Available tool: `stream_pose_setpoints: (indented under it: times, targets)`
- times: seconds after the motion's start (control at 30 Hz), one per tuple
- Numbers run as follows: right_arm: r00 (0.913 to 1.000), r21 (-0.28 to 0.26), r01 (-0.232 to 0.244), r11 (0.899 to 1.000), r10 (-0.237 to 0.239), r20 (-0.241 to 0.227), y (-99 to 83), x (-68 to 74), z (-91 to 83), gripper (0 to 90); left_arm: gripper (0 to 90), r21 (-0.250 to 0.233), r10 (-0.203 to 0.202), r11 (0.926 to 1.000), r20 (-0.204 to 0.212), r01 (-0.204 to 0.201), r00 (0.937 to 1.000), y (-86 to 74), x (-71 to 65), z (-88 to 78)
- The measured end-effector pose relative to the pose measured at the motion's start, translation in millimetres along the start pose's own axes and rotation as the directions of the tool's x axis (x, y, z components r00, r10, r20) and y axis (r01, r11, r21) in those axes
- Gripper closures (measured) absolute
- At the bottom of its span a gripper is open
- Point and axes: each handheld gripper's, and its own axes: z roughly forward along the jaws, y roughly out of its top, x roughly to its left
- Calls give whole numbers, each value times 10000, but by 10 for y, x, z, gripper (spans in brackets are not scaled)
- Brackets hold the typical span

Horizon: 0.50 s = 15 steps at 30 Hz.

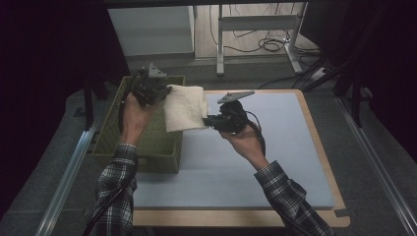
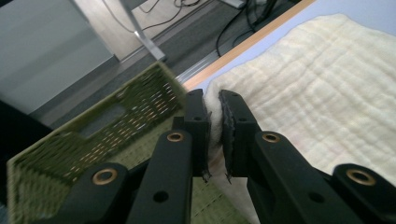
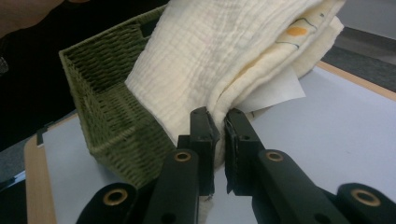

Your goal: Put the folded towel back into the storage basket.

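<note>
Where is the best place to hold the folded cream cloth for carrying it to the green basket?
Hold the folded cloth at its two opposite edges, one gripper from each side, as now: left gripper and right gripper each pinch a layered edge. This probably keeps the fold together over the basket.

So the table (image 1: 314,147) is a light wooden board with a pale blue-grey mat (image 1: 275,157) covering nearly all of it, just a thin strip of wood showing along the right and bottom edges. The one thing sitting right on it is a green woven basket (image 1: 147,142) at the left of the frame, hanging a bit past the mat's left side. The whole table stands on dark grey carpet (image 1: 373,187), with metal rails (image 1: 64,177) running along both sides.
</note>
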Motion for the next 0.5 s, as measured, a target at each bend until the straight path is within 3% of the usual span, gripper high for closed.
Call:
stream_pose_setpoints:
  times: [0.5]
  targets:
    - [9970, 408, 538, 9977, -513, -584, 203, 383, 632, 828, 818, 656, -359, 9969, -969, 424, 9946, -436, 394, -181]
